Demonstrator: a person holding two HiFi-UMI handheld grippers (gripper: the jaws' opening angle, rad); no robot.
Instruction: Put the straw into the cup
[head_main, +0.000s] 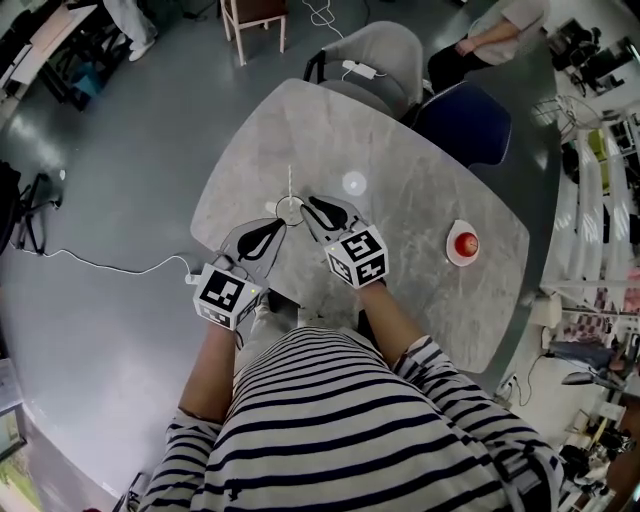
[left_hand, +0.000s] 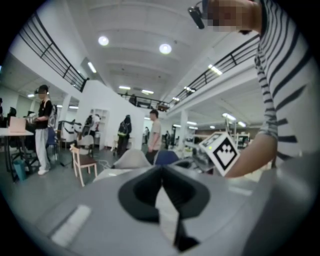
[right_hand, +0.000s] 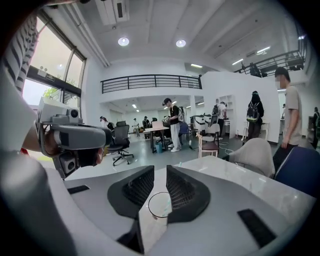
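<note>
A small clear cup (head_main: 290, 209) stands near the middle of the grey marble table (head_main: 400, 200). A thin pale straw (head_main: 290, 183) sticks out of it, pointing to the far side. My right gripper (head_main: 308, 202) reaches the cup from the right. In the right gripper view the cup's rim (right_hand: 161, 205) sits between that gripper's (right_hand: 160, 172) narrowly parted jaws, which are shut on it; the straw is not clear there. My left gripper (head_main: 280, 224) lies just in front of and left of the cup. Its own view shows its jaws (left_hand: 161, 170) shut, with nothing between them.
A small white disc (head_main: 354, 183) lies behind the cup. A white saucer holding a red object (head_main: 463, 244) sits at the table's right. Two chairs (head_main: 375, 55) (head_main: 465, 120) stand at the far edge. People stand beyond. A white cable (head_main: 120, 265) runs across the floor on the left.
</note>
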